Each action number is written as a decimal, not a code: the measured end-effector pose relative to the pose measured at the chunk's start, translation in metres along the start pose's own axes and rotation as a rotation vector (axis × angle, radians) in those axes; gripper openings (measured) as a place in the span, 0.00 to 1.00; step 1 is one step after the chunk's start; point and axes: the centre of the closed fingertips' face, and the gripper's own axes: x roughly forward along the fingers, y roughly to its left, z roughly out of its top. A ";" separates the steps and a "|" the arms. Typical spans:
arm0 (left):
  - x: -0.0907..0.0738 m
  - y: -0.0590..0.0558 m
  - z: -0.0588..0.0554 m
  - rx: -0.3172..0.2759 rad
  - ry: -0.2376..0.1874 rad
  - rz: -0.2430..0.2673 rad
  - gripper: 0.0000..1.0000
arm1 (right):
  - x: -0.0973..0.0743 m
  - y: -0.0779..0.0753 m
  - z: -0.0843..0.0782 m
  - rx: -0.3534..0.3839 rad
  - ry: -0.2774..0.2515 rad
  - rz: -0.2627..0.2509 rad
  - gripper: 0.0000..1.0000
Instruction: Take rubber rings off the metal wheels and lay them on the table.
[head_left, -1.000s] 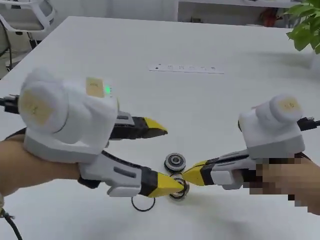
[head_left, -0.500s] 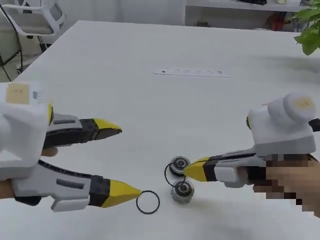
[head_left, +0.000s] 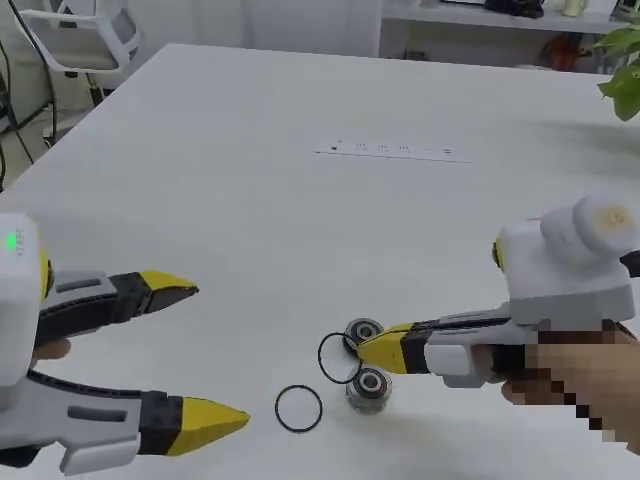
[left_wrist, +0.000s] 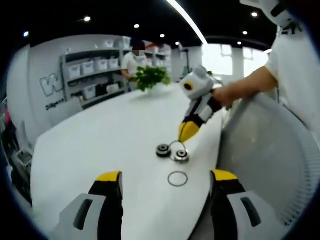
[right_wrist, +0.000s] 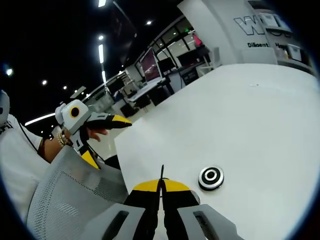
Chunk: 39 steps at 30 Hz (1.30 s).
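Observation:
Two metal wheels lie side by side on the white table, one farther (head_left: 362, 332) and one nearer (head_left: 368, 387). My right gripper (head_left: 365, 347) is shut on a black rubber ring (head_left: 335, 357) that hangs just left of the wheels. In the right gripper view the held ring (right_wrist: 162, 172) appears edge-on at the gripper's (right_wrist: 161, 189) closed tips, with a wheel (right_wrist: 210, 177) to its right. A second, loose ring (head_left: 298, 408) lies flat on the table. My left gripper (head_left: 205, 355) stands open at the lower left, apart from everything; the loose ring (left_wrist: 177, 178) lies ahead of it.
A flat white strip (head_left: 390, 150) lies across the far middle of the table (head_left: 250, 180). An office chair (head_left: 80, 30) stands beyond the far left corner and a green plant (head_left: 625, 80) at the far right edge.
My left gripper has drawn back to the left, away from the wheels, and stands wide open. My right gripper now holds a rubber ring clear of the nearer wheel.

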 end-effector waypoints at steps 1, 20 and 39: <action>0.000 0.000 -0.001 -0.006 -0.002 0.003 0.72 | 0.001 0.001 -0.001 0.000 0.001 0.003 0.00; 0.014 -0.019 -0.023 -0.040 0.033 -0.026 0.79 | 0.023 0.020 -0.015 -0.006 0.041 0.055 0.00; 0.014 -0.021 -0.025 -0.088 0.021 -0.030 0.77 | 0.038 0.015 -0.041 -0.036 0.127 0.034 0.00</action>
